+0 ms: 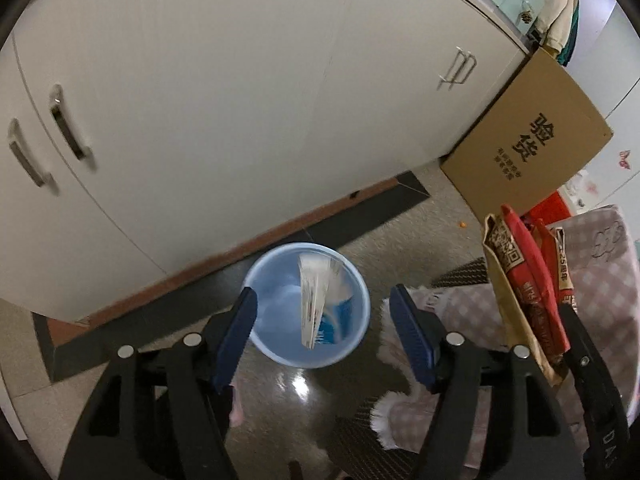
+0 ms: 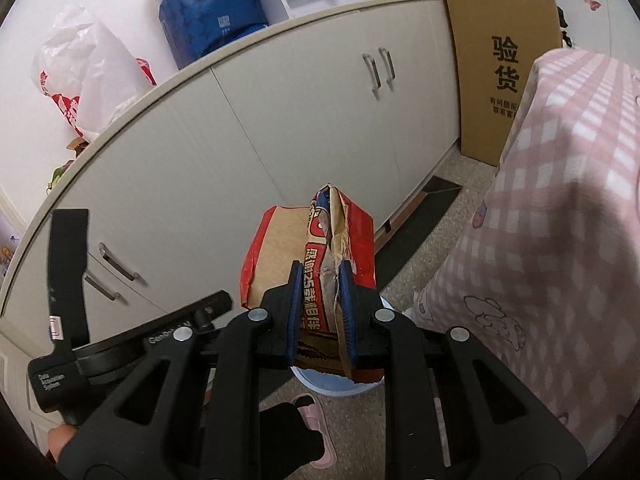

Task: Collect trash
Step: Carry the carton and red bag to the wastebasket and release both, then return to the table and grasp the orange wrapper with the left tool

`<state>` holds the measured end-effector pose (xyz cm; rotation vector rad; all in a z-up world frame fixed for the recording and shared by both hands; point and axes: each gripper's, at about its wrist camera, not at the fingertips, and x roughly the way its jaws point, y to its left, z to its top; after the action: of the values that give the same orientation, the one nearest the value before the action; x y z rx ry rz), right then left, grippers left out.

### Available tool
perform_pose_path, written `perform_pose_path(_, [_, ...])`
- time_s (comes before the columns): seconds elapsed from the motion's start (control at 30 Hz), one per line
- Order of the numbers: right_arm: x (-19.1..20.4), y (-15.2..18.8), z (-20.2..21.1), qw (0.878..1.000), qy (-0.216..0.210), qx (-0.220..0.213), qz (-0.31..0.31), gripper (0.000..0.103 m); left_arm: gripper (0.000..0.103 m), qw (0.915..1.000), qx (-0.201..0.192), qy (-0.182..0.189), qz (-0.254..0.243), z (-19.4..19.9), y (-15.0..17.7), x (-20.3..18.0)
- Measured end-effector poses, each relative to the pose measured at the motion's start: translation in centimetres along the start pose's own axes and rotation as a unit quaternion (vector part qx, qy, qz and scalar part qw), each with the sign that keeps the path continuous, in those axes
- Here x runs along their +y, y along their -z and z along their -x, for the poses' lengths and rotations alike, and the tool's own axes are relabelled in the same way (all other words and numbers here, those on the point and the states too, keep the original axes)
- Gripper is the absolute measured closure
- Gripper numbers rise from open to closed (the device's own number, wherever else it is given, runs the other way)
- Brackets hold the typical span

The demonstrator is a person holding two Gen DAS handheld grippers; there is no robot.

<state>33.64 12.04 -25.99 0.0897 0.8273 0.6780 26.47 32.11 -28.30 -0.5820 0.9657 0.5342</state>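
Note:
A light blue trash bin point(image 1: 266, 280) stands on the floor by the cabinets, below my left gripper point(image 1: 324, 328). The left gripper is open and empty. A white and blue wrapper point(image 1: 318, 300) is inside the bin, blurred. My right gripper point(image 2: 322, 312) is shut on a red and brown paper bag point(image 2: 316, 256) and holds it upright above the bin's rim point(image 2: 332, 386). The same bag point(image 1: 524, 288) shows at the right in the left wrist view, held by the right gripper.
White cabinets point(image 1: 200, 100) run along the wall. A flat cardboard box point(image 1: 528, 140) leans at the cabinet's end. A pink checked cloth point(image 2: 560, 220) covers a table to the right. A pink slipper point(image 2: 316, 416) lies on the floor. Plastic bags point(image 2: 88, 64) sit on the counter.

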Motion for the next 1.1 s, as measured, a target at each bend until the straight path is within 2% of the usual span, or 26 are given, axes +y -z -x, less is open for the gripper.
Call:
perform_pose_path(0.13, [0.1,0.6,-0.8,1.0,-0.002,0.012,0.0,0.084,0.036,0.9999,0.011,0.001,0.009,0.1,0.4,0.7])
perform_pose_path(0.37, [1.3,0.6,-1.5,1.0,-0.008,0.022,0.01,0.084,0.036,0.9999,0.005,-0.004,0.014,0.9,0.3,1.2])
perform_pose_path(0.53, [2.3,0.4,-1.8,1.0,-0.014,0.016,0.017,0.084,0.036,0.9997,-0.009,-0.005,0.022,1.7,-0.1,1.5])
perform_pose_path(0.7, [3.2,-0.4,-2.2,1.0,-0.027,-0.008,0.013,0.081,0.035,0.999,-0.028,-0.007,0.035,2.8,-0.7,2.3])
perform_pose_path(0.8, [3.0,-0.9,-2.8,0.999,-0.023,-0.024,-0.003,0.034,0.034,0.9985,-0.038,-0.01,0.037,3.2,-1.0,2.5])
perform_pose_path(0.9, [3.0,-1.1,-3.0,0.999,-0.028,-0.019,-0.009,0.034,0.033,0.9987,-0.039,-0.008,0.033,3.3,-0.9,2.4])
perform_pose_path(1.1, [3.2,-0.9,-0.4,0.999,-0.012,-0.031,0.005,0.034,0.033,0.9985,-0.044,-0.001,0.032,4.5,-0.5,1.7])
